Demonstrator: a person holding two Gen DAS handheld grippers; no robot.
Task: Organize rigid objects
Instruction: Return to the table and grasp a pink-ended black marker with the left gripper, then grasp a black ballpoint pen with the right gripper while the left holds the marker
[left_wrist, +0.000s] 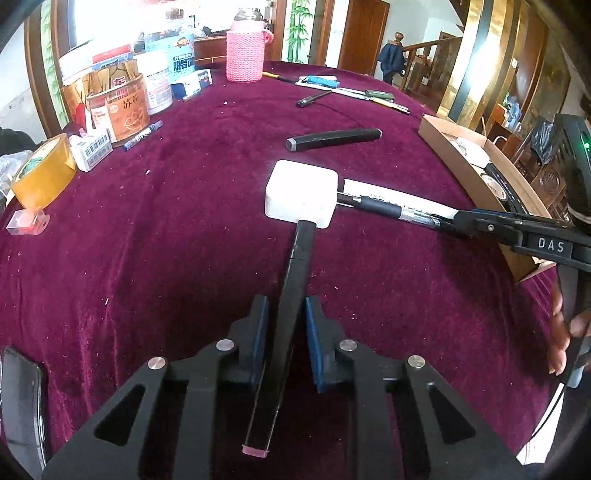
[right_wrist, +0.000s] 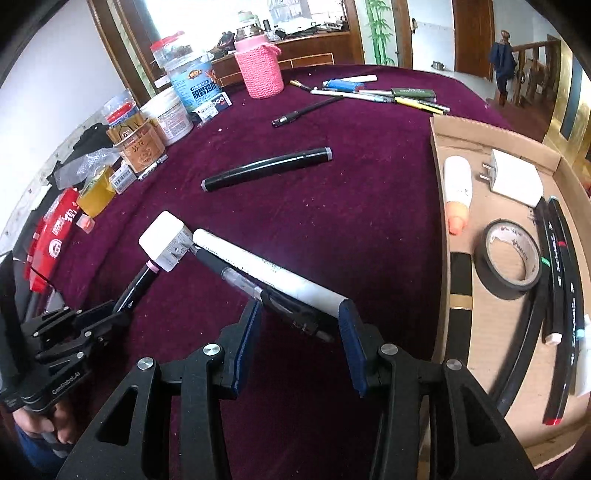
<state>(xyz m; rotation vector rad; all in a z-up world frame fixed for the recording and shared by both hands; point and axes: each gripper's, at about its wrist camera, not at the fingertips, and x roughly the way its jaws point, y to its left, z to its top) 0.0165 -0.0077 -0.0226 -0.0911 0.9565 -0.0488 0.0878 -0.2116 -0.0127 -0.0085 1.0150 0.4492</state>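
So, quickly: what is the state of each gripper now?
Left gripper: closed on the black marker.
Right gripper: open around the pen and white marker.

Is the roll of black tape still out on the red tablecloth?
No, the roll of black tape lies inside the cardboard tray, beside a white plug and some black markers.

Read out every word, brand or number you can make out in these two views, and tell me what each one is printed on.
"DAS": right gripper, on its finger.
"GenRobot.AI": left gripper, on its body.
"苏花": orange round tin.
Blue-labelled jar: large Chinese characters, too blurred.
Barcode box, white marker, black markers in the cardboard box: too small.
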